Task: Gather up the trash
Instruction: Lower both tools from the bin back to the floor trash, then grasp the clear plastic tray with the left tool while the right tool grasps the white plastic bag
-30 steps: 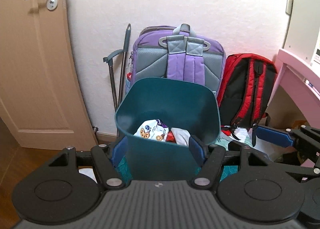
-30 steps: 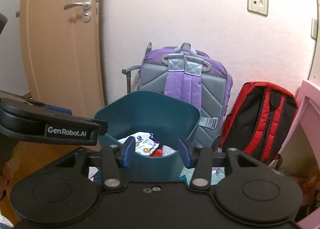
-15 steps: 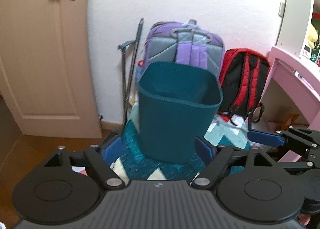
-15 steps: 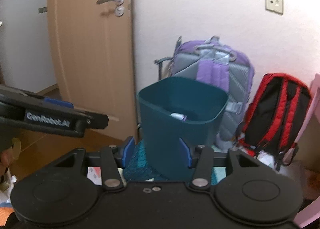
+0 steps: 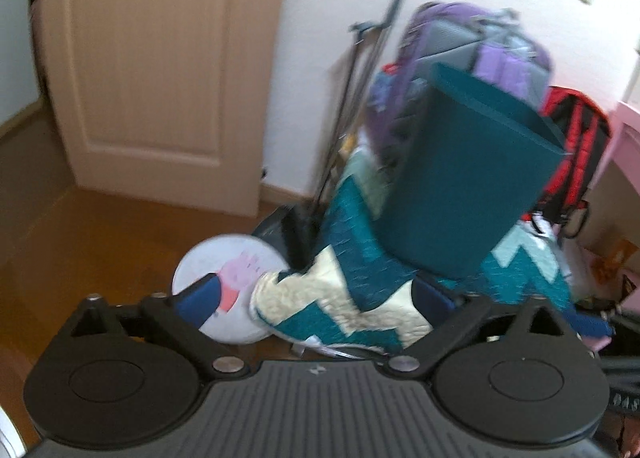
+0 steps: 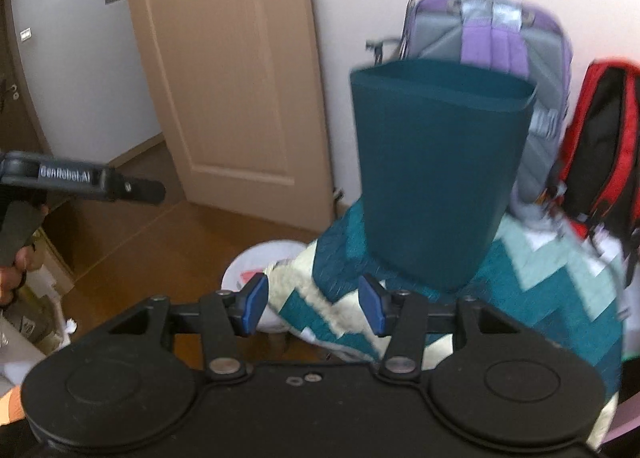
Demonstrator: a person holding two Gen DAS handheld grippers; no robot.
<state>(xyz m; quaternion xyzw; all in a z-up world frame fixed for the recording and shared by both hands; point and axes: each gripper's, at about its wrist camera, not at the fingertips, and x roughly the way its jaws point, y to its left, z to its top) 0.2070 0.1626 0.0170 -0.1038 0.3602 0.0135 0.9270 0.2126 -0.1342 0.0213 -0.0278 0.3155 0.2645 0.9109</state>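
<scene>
Now teal bin (image 5: 460, 185) far beyond left gripper (image 5: 316, 300), jaws just opened wide, empty, right gripper (image 6: 312, 308) parted, empty, both lower than before, bin's contents no longer visible.

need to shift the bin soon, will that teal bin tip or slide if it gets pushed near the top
The teal bin looks tall and narrows toward its base, so a high push would probably tip it. It stands on a soft rumpled blanket, likely wobbly footing that resists sliding. Its walls look like stiff plastic.
</scene>
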